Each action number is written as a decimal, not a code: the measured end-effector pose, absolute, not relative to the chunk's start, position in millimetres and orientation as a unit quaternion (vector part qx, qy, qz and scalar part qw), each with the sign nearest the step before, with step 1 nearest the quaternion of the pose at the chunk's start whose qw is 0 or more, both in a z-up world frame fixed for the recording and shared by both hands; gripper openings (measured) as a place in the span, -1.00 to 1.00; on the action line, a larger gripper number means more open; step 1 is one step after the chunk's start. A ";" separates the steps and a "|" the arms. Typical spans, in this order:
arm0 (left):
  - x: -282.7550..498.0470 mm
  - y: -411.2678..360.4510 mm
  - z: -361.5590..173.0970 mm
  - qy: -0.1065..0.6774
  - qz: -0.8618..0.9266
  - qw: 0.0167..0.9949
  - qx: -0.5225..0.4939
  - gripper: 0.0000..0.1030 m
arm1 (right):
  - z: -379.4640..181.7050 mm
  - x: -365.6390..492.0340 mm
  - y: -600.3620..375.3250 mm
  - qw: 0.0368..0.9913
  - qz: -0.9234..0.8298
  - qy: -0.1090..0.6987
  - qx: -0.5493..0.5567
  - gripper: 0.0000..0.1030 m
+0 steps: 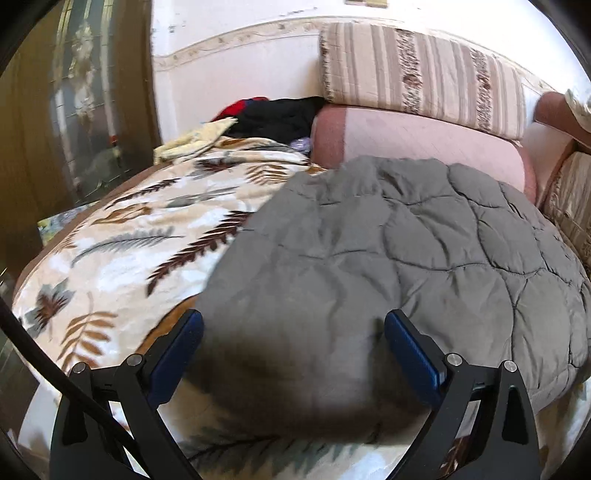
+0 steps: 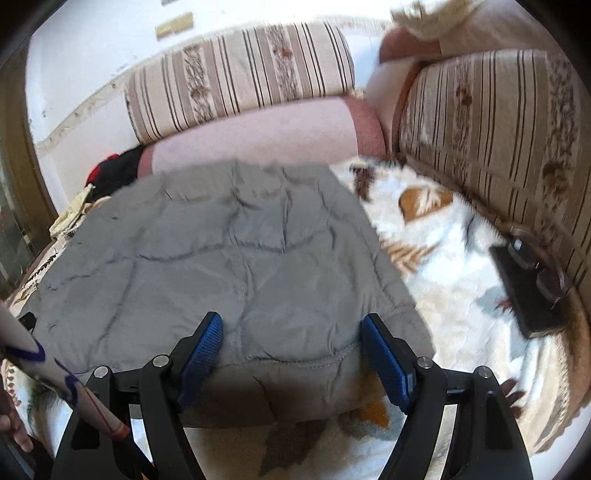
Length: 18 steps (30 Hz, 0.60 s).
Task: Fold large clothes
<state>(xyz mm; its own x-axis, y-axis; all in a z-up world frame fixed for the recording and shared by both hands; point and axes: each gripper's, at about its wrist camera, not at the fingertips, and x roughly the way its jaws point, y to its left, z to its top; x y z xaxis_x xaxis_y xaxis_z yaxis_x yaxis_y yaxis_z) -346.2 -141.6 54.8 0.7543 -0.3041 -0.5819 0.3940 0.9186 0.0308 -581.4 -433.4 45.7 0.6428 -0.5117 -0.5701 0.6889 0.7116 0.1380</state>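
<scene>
— Seeing any brand or label on the grey quilted jacket (image 1: 388, 251)?
— None readable. It lies flat on the leaf-print blanket (image 1: 122, 236), before a pink bolster (image 2: 255, 136).
— And the jaws?
— Left gripper (image 1: 293, 347) and right gripper (image 2: 291, 350) both stand wide apart over its near edge, gripping nothing.

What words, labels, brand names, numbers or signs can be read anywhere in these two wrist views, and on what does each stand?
None: no legible text in either view.
Grey quilted padded garment: no tag or print visible.
Flat black rectangular object on the leaf-patterned fleece blanket: no readable marking.
Pale sleeve with blue and red lines: only scribble-like marks, no letters.
Small beige plaques on the wall: too blurred to read.
</scene>
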 end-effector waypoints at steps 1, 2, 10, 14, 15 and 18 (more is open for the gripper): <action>-346.7 -136.3 54.4 0.300 -0.181 0.934 0.069 0.92 | 49.3 -582.1 -428.1 0.896 -0.333 0.246 0.164 0.60; -346.5 -131.9 53.7 0.307 -0.181 0.933 0.059 0.91 | 52.9 -581.5 -420.9 0.904 -0.321 0.237 0.151 0.60; -345.6 -147.0 40.2 0.315 -0.161 0.930 0.096 0.92 | 41.1 -549.3 -371.2 0.927 -0.241 0.274 0.085 0.60; -345.8 -151.4 37.7 0.313 -0.158 0.930 0.107 0.92 | 29.0 -542.5 -372.6 0.920 -0.236 0.299 0.092 0.61; -346.0 -151.9 37.6 0.312 -0.158 0.931 0.108 0.92 | 28.0 -542.6 -373.4 0.920 -0.236 0.300 0.093 0.61; -345.6 -152.9 36.7 0.312 -0.157 0.930 0.113 0.92 | 24.9 -540.4 -373.1 0.918 -0.238 0.304 0.086 0.62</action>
<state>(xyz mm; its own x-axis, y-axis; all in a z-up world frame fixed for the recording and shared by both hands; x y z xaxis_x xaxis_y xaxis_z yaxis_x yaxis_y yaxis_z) -345.6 -152.9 36.7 0.7564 -0.2220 -0.6152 0.3623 0.9254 0.1115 -540.4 -373.1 24.9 0.7015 -0.3857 -0.5993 0.4897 0.8718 0.0122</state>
